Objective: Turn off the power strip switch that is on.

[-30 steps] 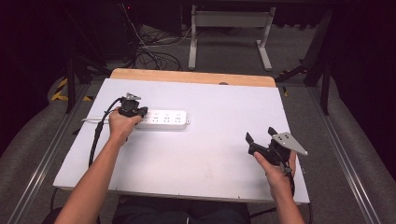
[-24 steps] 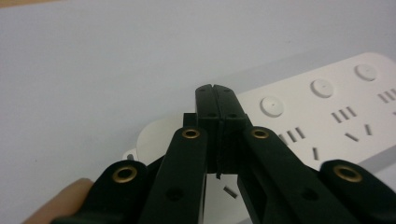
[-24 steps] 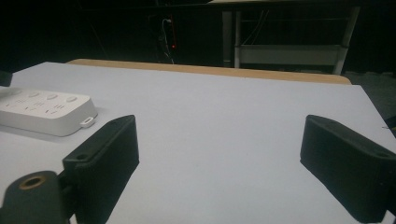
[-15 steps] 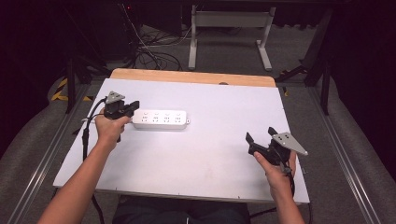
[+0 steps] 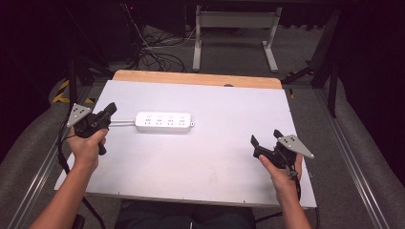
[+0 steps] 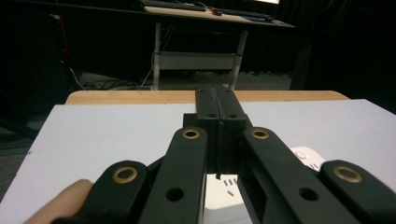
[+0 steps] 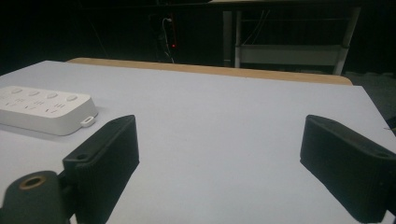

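A white power strip (image 5: 163, 122) lies flat on the white tabletop (image 5: 215, 162), left of the middle, with its white cord (image 5: 123, 122) running left. My left gripper (image 5: 110, 112) hovers just left of the strip's end, above that cord, jaws pressed together with nothing visible between them. In the left gripper view the shut gripper (image 6: 218, 100) points across the table, with the power strip (image 6: 306, 158) below and to its right. My right gripper (image 5: 264, 143) rests near the front right, jaws wide apart and empty. In the right gripper view the open gripper (image 7: 219, 163) faces the power strip (image 7: 44, 109) at far left.
A wooden strip (image 5: 196, 78) runs along the table's far edge. Behind it on the floor stand a metal table frame (image 5: 234, 38) and a tangle of cables (image 5: 153, 55). Grey padded rails (image 5: 353, 157) flank the table.
My left gripper has drawn back to the left, away from the strip's left end, uncovering that end and the cord. The right gripper has not moved.
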Motion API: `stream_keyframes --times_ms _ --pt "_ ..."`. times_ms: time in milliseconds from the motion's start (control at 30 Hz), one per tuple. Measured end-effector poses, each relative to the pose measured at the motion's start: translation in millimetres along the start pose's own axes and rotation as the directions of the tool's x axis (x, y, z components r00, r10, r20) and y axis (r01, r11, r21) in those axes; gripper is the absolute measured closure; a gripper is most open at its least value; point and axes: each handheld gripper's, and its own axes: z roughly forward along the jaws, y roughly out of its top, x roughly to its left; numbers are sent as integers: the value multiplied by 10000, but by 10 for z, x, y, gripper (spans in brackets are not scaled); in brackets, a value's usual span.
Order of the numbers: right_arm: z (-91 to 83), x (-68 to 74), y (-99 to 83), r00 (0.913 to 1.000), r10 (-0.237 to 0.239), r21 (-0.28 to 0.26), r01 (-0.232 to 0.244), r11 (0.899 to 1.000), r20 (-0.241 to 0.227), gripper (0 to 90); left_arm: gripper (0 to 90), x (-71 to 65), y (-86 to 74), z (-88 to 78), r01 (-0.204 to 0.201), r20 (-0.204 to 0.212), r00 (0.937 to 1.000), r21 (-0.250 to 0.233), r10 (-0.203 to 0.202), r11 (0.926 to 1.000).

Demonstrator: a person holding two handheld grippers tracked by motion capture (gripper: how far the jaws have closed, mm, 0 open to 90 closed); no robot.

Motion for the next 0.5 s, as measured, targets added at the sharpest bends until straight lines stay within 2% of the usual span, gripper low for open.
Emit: stream_keyframes --times_ms 33,133,333,500 --pt "1 0 0 10000 -5 1 5 10000 -5 119 900 -7 -44 -71 -46 -168 9998 -101 44 9999" --pt "6 4 0 10000 5 4 -5 10000 -20 119 900 -15 -92 -147 27 -206 9998 -123 -30 9999" --pt "2 5 -1 10000 39 -2 -39 10000 -9 120 900 30 -115 -220 60 -580 9983 -315 -79 9995" --pt "-5 3 2 10000 29 -4 -29 10000 34 121 900 65 -152 -241 106 -632 9979 -210 -119 9997"
